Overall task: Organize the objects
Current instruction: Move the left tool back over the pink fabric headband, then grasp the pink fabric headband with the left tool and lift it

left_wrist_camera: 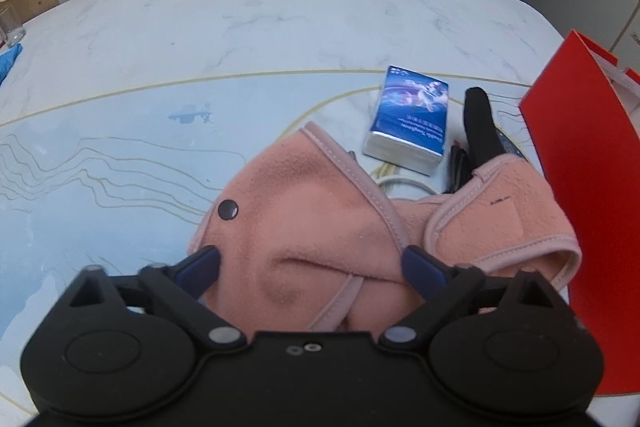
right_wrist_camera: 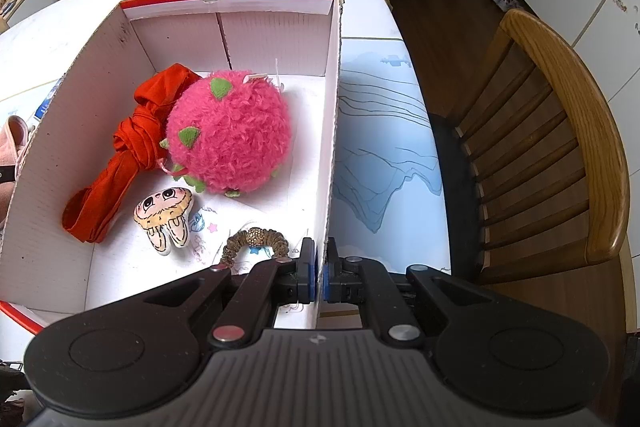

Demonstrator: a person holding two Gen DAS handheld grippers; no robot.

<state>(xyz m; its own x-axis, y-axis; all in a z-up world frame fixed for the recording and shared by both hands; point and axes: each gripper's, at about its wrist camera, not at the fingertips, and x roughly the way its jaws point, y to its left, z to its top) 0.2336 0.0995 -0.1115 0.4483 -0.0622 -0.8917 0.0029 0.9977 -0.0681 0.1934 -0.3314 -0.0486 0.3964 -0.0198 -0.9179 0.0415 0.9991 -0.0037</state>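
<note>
Your left gripper (left_wrist_camera: pixel 310 265) stands wide open over the pink fleece (left_wrist_camera: pixel 304 227), a blue pad to either side of the near bulge and nothing pinched yet; the fleece lies crumpled on the table (left_wrist_camera: pixel 240 27), just beside the red box (left_wrist_camera: pixel 592 187), with a tissue pack (left_wrist_camera: pixel 408 119) and a black object (left_wrist_camera: pixel 480 123) beyond it and a white cable (left_wrist_camera: pixel 400 181) partly under its far edge.

Your right gripper (right_wrist_camera: pixel 320 277) is closed on the box wall (right_wrist_camera: pixel 332 147), one pad inside and one outside, so it looks to be steadying the box; inside lie a pink plush ball (right_wrist_camera: pixel 232 135), a red cloth (right_wrist_camera: pixel 120 163), a small tooth toy (right_wrist_camera: pixel 164 219) and a beaded band (right_wrist_camera: pixel 256 241).

Expect the fleece to be light, soft and limp; it will sag and trail rather than lift as one piece; take a thick fold at the middle hump, not the thin trim, since a single layer may slip out; watch that the cable does not snag and come up with it; the cardboard wall is thin, so a hard squeeze could crease it.
</note>
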